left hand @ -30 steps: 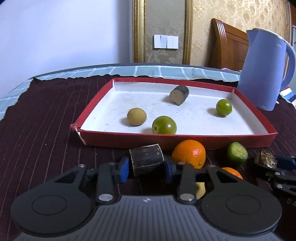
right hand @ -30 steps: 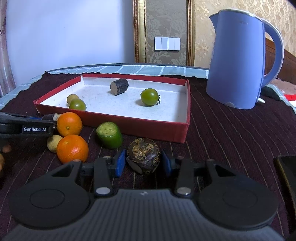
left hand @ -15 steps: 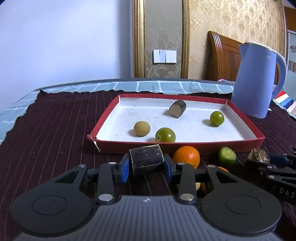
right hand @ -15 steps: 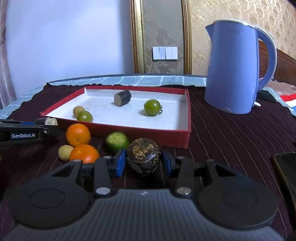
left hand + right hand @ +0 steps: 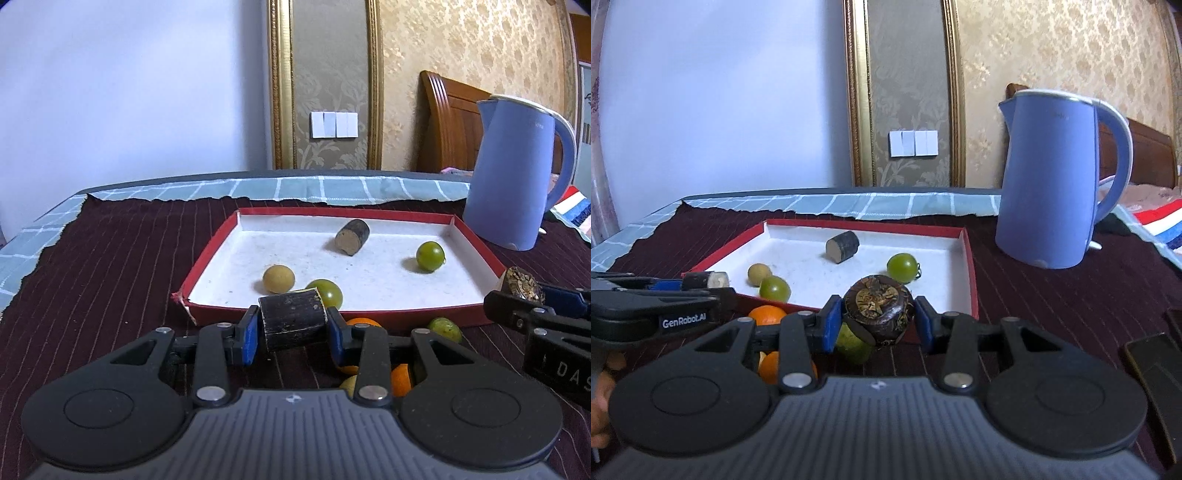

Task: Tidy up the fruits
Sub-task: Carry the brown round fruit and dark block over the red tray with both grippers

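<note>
Blue electric kettle (image 5: 517,177) stands upright on dark maroon striped cloth (image 5: 110,280), just beside the far right corner of the worktop area. Pale blue checked cloth (image 5: 295,188) shows beyond the maroon one. White wall switch panel (image 5: 334,124) between gilt frame mouldings (image 5: 279,85). Wooden headboard (image 5: 450,125) behind kettle. Dark flat object (image 5: 1156,362), right edge, unidentifiable.
</note>
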Motion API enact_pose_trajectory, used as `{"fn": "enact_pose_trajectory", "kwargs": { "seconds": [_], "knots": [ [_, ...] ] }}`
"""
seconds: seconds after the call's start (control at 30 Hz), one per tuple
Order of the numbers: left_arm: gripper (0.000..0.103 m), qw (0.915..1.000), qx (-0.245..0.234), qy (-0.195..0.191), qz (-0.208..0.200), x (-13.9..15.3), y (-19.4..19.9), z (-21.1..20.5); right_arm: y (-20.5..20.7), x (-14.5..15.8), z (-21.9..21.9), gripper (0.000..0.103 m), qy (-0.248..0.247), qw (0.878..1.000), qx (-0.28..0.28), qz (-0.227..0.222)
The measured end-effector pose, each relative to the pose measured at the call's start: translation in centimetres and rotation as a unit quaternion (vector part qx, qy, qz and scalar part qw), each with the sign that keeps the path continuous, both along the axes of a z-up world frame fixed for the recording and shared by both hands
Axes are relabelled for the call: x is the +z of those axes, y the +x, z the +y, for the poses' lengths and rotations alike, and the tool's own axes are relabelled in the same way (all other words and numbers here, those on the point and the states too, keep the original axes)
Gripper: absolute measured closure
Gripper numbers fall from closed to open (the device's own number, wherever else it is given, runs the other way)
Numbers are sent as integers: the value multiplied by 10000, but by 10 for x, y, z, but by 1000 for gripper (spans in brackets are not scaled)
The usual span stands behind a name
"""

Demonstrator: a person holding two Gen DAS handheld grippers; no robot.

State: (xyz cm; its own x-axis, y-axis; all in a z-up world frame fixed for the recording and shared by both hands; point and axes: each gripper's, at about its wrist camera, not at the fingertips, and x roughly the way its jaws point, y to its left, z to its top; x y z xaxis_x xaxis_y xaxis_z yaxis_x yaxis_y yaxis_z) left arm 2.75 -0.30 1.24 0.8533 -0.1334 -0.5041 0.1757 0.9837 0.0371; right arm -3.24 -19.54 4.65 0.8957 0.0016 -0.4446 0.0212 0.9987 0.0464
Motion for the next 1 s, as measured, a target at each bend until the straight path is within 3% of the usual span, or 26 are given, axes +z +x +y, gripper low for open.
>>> {"fn": "enact_pose_trajectory", "kwargs": {
  "seconds": [1.0],
  "knots": [
    [66,9999,49,125,33,-1,9,-10,17,5,-3,63,53,10000,-43,22]
  ]
}}
